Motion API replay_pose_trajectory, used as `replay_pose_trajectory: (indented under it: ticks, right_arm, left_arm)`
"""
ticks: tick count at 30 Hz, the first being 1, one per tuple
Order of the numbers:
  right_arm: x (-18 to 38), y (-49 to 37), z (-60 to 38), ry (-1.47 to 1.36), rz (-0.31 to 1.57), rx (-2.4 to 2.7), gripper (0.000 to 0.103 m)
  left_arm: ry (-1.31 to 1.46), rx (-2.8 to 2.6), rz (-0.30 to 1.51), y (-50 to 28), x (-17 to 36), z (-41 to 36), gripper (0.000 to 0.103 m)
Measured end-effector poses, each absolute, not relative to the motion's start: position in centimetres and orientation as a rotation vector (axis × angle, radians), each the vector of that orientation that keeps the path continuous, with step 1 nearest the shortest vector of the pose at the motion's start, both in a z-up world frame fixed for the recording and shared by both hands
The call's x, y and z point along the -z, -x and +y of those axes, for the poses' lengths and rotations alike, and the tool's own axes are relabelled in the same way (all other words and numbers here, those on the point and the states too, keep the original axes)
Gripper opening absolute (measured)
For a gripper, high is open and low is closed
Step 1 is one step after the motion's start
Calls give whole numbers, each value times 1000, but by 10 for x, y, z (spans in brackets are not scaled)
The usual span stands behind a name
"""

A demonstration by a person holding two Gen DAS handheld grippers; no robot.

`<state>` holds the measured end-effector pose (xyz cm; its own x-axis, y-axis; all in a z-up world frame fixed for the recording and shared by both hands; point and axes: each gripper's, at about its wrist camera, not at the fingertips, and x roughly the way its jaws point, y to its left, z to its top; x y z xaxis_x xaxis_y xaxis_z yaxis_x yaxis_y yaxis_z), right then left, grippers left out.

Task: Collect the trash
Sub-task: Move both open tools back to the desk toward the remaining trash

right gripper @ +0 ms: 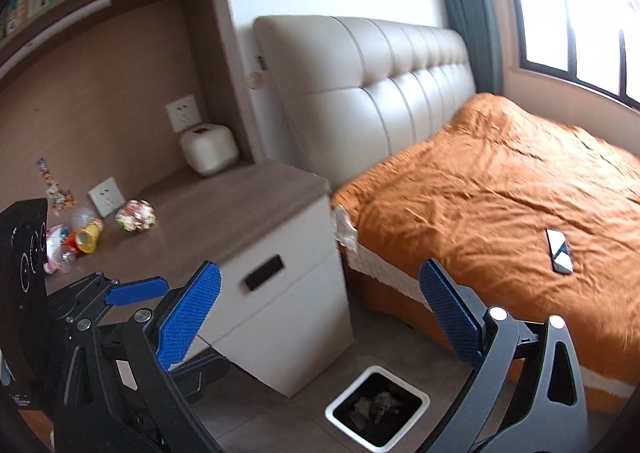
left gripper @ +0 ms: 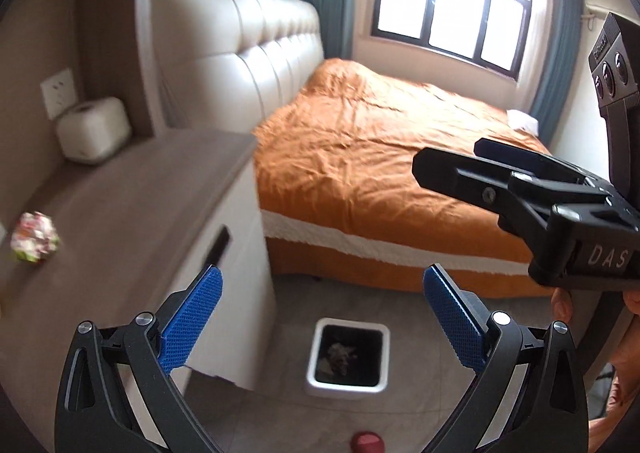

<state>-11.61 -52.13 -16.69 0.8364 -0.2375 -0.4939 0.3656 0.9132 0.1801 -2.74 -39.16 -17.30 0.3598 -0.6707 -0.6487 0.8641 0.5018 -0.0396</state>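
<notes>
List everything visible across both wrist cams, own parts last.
trash bin: 1, white rim, black liner, on floor by the cabinet, crumpled trash inside
crumpled wrapper ball: 1, multicolour, on cabinet top
trash pile: several pieces, yellow, red, clear, cabinet top far left
tissue box: 1, white, back of cabinet top
wall sockets: 2, white, above cabinet
cabinet: 1, white, brown top, beside bed
bed: 1, orange sheet, cream headboard
phone: 1, black and white, on bed
red object: 1, bottom edge of left view, unclear
left tongs: blue pads, open, empty
right tongs: blue pads, open, empty
</notes>
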Motion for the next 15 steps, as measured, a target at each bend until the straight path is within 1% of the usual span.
replay_pose_trajectory:
  ticks: [9, 15]
  right_arm:
    - [110, 60, -463, -112, 441, 21, 99]
    - [89, 6, -417, -32, 411, -169, 99]
  left_arm:
    - [-222, 693, 563, 9, 113, -319, 98]
    - [-232, 465, 534, -18, 93, -256, 98]
